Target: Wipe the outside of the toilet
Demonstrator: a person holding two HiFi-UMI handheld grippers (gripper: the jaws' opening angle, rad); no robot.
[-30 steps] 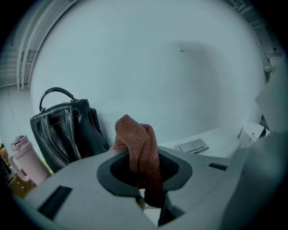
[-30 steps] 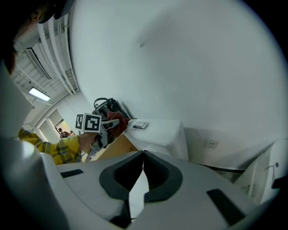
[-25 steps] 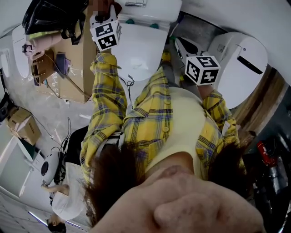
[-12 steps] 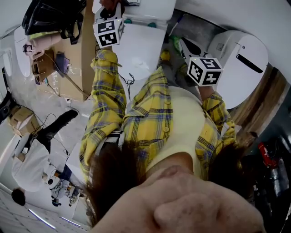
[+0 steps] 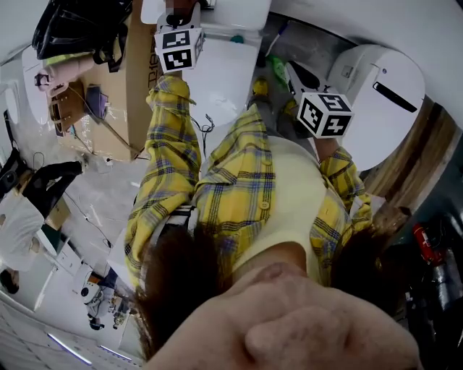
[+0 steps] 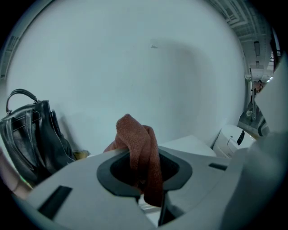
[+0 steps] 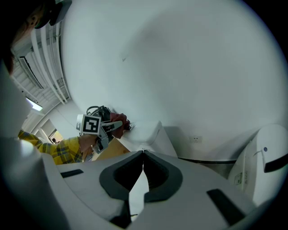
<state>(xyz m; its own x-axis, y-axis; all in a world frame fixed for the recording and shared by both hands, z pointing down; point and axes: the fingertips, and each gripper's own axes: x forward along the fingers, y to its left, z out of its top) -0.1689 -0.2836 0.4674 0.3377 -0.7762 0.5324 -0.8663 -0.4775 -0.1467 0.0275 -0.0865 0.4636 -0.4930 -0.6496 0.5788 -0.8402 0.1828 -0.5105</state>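
Observation:
The white toilet point(image 5: 221, 79) stands ahead of me with its lid down, and its tank point(image 5: 231, 13) is at the top of the head view. My left gripper point(image 6: 137, 157) is shut on a red-brown cloth point(image 6: 135, 134) and reaches up to the tank's left end, its marker cube point(image 5: 177, 49) over the lid's far corner. The right gripper view shows that cloth point(image 7: 118, 121) against the tank point(image 7: 146, 130). My right gripper point(image 7: 143, 155) is shut on nothing. It hangs to the right of the toilet, well back from it, with its cube point(image 5: 323, 113) in view.
A second white toilet point(image 5: 383, 94) stands at the right. A cardboard box point(image 5: 137, 87) and a black bag point(image 5: 79, 29) crowd the left of the toilet. Green items point(image 5: 278, 69) lie between the two toilets. A person point(image 5: 22, 217) crouches at lower left.
My left gripper has moved farther up toward the tank with the cloth. The right gripper has hardly moved. The person in the background has shifted at the left.

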